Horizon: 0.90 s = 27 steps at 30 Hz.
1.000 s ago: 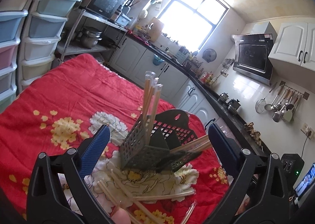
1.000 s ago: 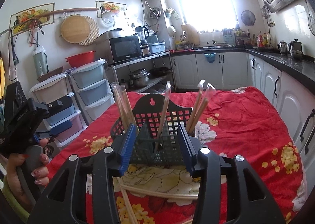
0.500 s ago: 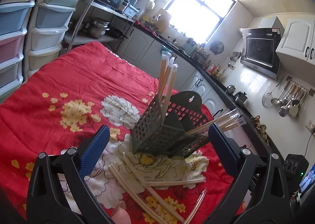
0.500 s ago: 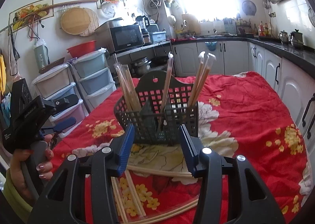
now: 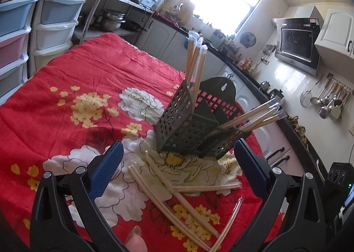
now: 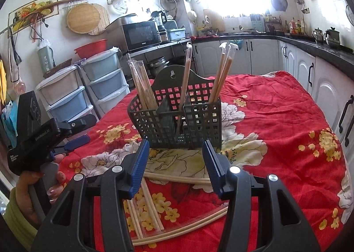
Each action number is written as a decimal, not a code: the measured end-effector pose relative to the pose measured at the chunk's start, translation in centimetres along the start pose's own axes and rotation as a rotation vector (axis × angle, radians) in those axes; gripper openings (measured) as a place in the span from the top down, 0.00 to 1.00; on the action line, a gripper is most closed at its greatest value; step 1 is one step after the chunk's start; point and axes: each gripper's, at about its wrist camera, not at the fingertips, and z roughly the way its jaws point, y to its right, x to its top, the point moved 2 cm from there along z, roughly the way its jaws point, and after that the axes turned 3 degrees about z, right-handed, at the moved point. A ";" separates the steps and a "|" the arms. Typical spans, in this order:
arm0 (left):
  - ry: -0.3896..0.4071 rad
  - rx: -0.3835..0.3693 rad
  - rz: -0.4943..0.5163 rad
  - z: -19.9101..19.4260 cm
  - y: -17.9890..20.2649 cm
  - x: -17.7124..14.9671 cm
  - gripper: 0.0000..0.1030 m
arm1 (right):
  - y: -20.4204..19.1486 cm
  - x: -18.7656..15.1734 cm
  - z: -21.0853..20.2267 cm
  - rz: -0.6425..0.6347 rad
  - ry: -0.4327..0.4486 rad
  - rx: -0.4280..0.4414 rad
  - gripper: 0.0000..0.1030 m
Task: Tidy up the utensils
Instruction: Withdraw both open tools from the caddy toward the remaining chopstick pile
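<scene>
A dark green perforated utensil caddy [image 5: 190,128] [image 6: 177,119] stands on the red floral cloth [image 5: 77,88] [image 6: 276,123], with several wrapped chopstick pairs upright in its compartments [image 5: 194,63] [image 6: 223,74]. More wrapped chopsticks lie loose on the cloth in front of it [image 5: 168,185] [image 6: 154,198]. My left gripper [image 5: 177,163] is open and empty above the loose chopsticks. My right gripper [image 6: 174,163] is open and empty just in front of the caddy. The left gripper also shows at the left of the right wrist view [image 6: 73,139].
Plastic drawer towers [image 5: 33,19] [image 6: 88,88] stand beyond the table's far left side. White kitchen cabinets under a dark counter [image 6: 309,63] run along the right. A microwave [image 6: 141,35] sits on a shelf behind.
Both grippers have pulled back from the caddy, so more loose chopsticks show below them. The right gripper's jaws have spread a little wider. Nothing was picked up.
</scene>
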 end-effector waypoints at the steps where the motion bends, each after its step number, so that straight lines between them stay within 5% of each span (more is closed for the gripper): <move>1: -0.007 0.004 0.004 0.1 0.0 -0.2 0.11 | 0.0 -0.2 0.0 -0.001 -0.006 0.001 0.53; 27: -0.175 0.078 0.059 2.5 -0.5 -3.9 0.11 | 1.2 -3.6 1.1 0.026 -0.133 -0.036 0.51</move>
